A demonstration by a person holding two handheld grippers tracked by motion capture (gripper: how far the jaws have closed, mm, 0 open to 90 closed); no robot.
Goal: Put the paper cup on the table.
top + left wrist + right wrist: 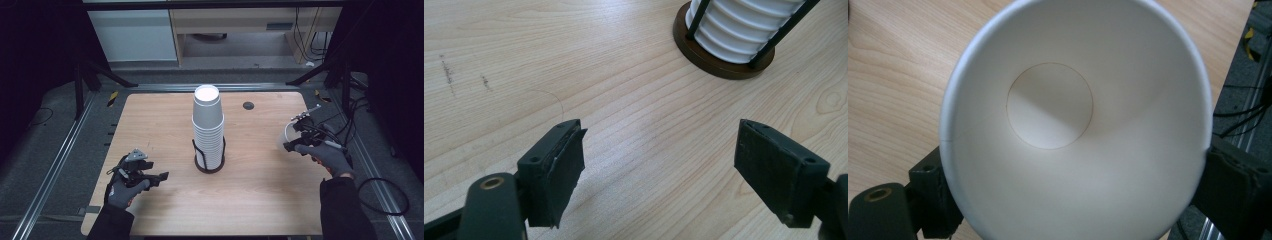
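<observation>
A tall stack of white paper cups (208, 125) stands upside down in a black wire holder (209, 159) on a round dark base at the table's middle. My right gripper (296, 136) hovers at the right side of the table, shut on a single white paper cup (288, 135); its open mouth faces the camera in the right gripper view (1073, 120). My left gripper (159, 176) rests low over the front left of the table, open and holding nothing, with its pads (566, 165) wide apart. The holder's base (724, 62) lies ahead of it.
The wooden table (250, 190) has a small dark round hole (248, 105) at the back right. Metal frame rails run along both sides, and cables (385, 195) trail off the right edge. Bare wood lies between the holder and both hands.
</observation>
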